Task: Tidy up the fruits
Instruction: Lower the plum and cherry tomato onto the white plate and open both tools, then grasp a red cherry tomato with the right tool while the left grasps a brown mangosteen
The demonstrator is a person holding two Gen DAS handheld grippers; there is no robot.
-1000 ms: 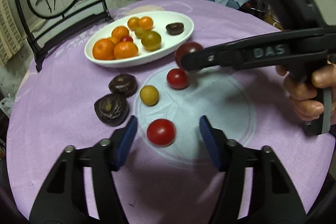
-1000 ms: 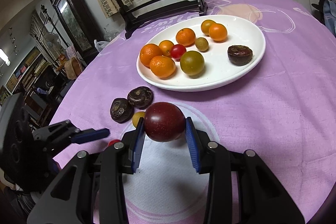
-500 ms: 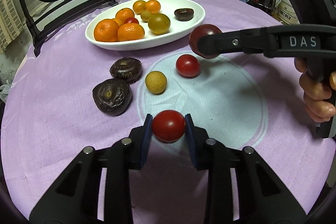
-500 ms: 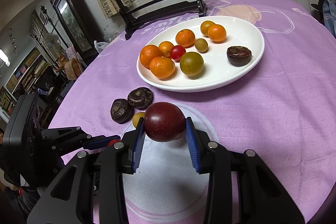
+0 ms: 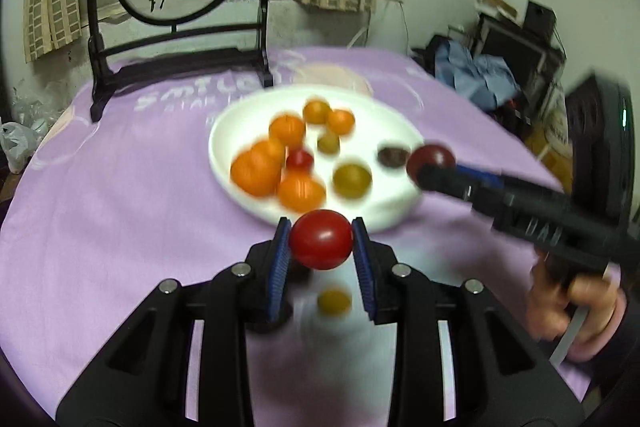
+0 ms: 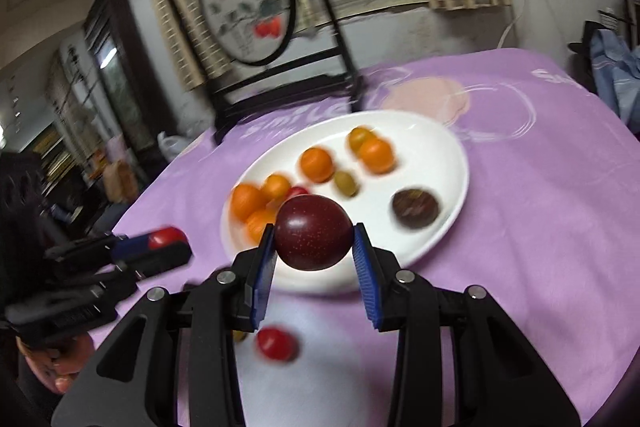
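- Left gripper [image 5: 321,239] pinches a red tomato [image 5: 321,239] in the air, just before the white plate [image 5: 224,163].
- Right gripper [image 6: 314,239] squeezes a dark plum [image 6: 313,233] over the plate's near rim.
- Round fruit dropped from high could roll off the plate.

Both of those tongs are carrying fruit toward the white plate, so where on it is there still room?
The plate is bare along its right rim and near edge, around the dark wrinkled fruit. Its left half is crowded with oranges. The red tomato and dark red plum would fit between the green fruit and the rim.
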